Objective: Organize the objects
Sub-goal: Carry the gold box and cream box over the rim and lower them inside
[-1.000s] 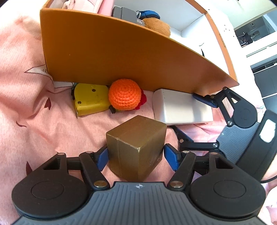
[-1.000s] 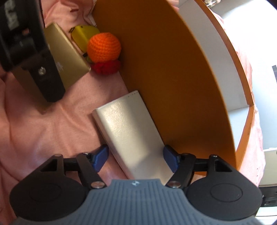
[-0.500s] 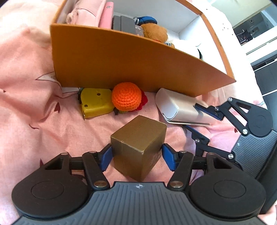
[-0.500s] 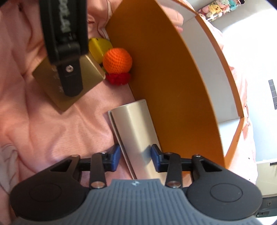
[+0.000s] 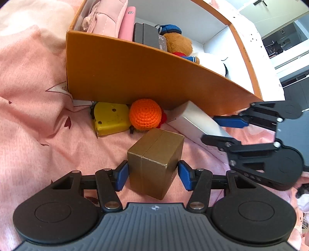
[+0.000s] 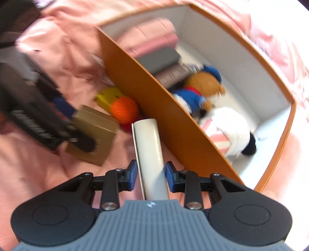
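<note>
A gold cardboard box (image 5: 154,160) stands on the pink blanket between the fingers of my left gripper (image 5: 152,170). Its jaws are closing: the left pad meets the box and the right pad is a sliver off it. My right gripper (image 6: 151,171) is shut on a white oblong case (image 6: 148,139), jaws still tightening, with the case raised on its edge beside the orange box's wall (image 6: 154,100). The left wrist view shows the right gripper (image 5: 222,131) gripping the white case (image 5: 193,119) at the right. The right wrist view shows the gold box (image 6: 94,133), blurred.
The orange box (image 5: 135,77) holds a pink pouch (image 5: 102,17), dark boxes (image 5: 148,34), a teddy bear (image 5: 178,43) and a white plush (image 6: 231,127). A yellow tape measure (image 5: 110,117) and an orange crochet ball (image 5: 145,115) lie against its near wall, on the pink blanket (image 5: 38,96).
My right gripper closed on the white case, turned it onto its edge and lifted it. My left jaws narrowed around the gold box. More of the orange box's inside shows.
</note>
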`<state>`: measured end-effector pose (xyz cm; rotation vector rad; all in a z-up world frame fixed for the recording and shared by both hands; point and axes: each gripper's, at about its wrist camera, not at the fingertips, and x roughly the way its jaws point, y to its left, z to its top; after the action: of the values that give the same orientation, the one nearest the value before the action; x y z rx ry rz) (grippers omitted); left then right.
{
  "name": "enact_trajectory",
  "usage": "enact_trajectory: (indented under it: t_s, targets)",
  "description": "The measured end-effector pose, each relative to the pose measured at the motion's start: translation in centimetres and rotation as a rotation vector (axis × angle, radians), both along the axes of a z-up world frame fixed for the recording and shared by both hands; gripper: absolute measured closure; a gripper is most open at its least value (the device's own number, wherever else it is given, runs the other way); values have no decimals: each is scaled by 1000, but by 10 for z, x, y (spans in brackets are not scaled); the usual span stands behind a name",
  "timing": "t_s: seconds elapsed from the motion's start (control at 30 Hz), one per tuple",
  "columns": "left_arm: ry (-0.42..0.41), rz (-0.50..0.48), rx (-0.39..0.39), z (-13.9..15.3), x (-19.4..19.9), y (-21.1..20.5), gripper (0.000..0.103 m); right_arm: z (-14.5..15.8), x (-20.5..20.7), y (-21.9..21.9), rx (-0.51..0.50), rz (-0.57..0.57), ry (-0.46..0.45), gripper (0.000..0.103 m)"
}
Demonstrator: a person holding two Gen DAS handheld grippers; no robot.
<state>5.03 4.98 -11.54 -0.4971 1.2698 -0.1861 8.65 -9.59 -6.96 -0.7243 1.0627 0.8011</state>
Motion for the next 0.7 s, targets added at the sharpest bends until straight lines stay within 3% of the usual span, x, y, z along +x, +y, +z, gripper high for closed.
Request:
enact_trajectory:
  t_s: [0.27, 0.53, 0.7]
  targets:
    - [-1, -12, 6, 5, -2, 3, 41, -29, 2, 15, -51, 57, -55, 68]
    - [-93, -82, -22, 34, -8, 2, 41, -3, -2, 7, -4, 47, -50, 72]
    - [-167, -122, -26, 62, -8, -1, 41, 27, -3, -8, 83, -32, -16, 72]
